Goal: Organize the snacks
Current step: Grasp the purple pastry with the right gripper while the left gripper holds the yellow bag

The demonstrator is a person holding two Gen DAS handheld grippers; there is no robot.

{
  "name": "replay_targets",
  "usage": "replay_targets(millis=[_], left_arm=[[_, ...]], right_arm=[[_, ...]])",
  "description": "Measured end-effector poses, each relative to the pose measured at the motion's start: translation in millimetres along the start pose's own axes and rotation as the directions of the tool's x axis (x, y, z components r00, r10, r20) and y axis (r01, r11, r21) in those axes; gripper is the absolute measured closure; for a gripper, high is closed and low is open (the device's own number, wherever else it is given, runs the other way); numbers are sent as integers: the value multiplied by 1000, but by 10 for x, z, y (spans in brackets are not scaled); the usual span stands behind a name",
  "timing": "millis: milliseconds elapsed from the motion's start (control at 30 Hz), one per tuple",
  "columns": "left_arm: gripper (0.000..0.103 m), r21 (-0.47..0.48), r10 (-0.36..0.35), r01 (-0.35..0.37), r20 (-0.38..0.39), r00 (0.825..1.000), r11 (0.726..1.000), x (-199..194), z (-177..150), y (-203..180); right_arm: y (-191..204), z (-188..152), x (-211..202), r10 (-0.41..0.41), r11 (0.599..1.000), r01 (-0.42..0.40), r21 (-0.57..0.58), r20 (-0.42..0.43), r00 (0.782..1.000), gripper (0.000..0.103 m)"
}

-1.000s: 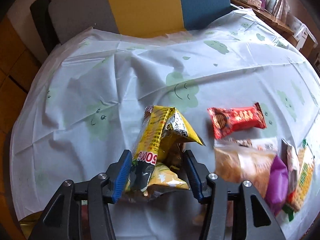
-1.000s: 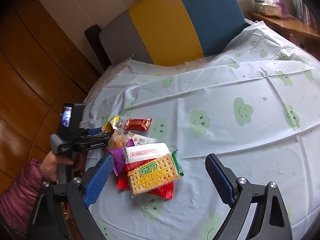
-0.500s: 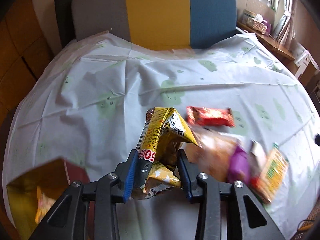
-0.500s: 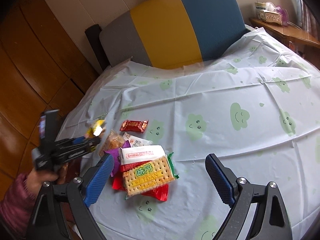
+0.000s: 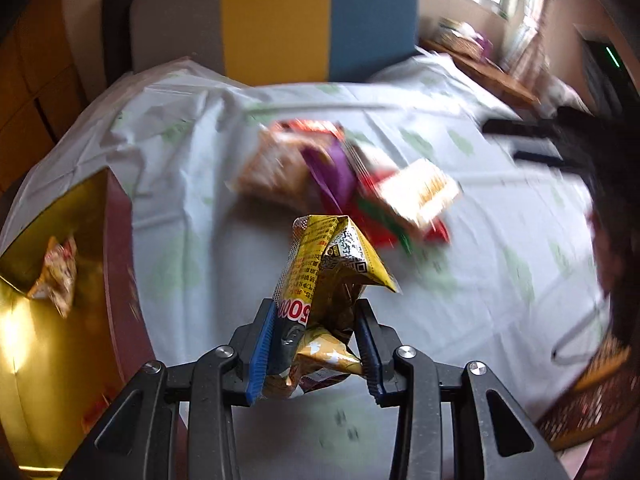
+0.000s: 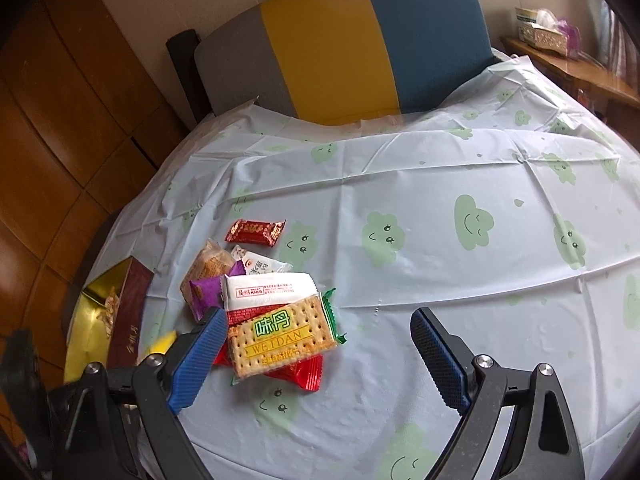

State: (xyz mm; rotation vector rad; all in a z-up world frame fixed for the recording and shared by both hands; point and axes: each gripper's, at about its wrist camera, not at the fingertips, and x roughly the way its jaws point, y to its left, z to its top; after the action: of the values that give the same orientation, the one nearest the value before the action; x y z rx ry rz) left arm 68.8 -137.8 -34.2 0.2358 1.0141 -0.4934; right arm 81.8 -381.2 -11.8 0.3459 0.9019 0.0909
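Observation:
My left gripper (image 5: 316,344) is shut on a crumpled yellow snack packet (image 5: 332,272) and holds it above the table's near edge. A gold-lined box (image 5: 52,264) with one packet inside sits to its left; it also shows in the right wrist view (image 6: 100,320). A pile of snacks (image 5: 360,188) lies beyond, blurred. In the right wrist view the pile holds a cracker pack (image 6: 280,332), a white pack (image 6: 268,290), a purple packet (image 6: 208,292) and a red bar (image 6: 256,232). My right gripper (image 6: 320,360) is open and empty just in front of the pile.
The table wears a white cloth with green clouds (image 6: 440,240). A grey, yellow and blue chair back (image 6: 340,40) stands at the far side. A wooden shelf with a tissue box (image 6: 540,32) is at the far right. A wooden wall (image 6: 60,120) is on the left.
My left gripper has pulled back and swung left with the yellow packet, bringing the gold-lined box into view. The right gripper has stayed open and moved a little closer to the pile.

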Motion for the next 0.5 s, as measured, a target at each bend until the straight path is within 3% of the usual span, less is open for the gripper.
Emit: replay_targets(millis=[133,200,300,500], left_arm=[[63,68,4,-3,-12,1000,998,61,-289,-145],[63,106,17,-21,34,999,994,38,-376,-185],[63,107,5,-11,49,999,994,45,-406,-167],[63,102,-9,1,77,997,995,40,-438,-167]], right_arm=[[103,-37,35,19,999,-19,-44,-7,1000,10],[209,-56,41,39,995,-39,-89,-8,999,12],[459,-72,95,99,980,-104,-168,-36,994,12],[1011,60,460,108,926,-141,-351,-111,988,11]])
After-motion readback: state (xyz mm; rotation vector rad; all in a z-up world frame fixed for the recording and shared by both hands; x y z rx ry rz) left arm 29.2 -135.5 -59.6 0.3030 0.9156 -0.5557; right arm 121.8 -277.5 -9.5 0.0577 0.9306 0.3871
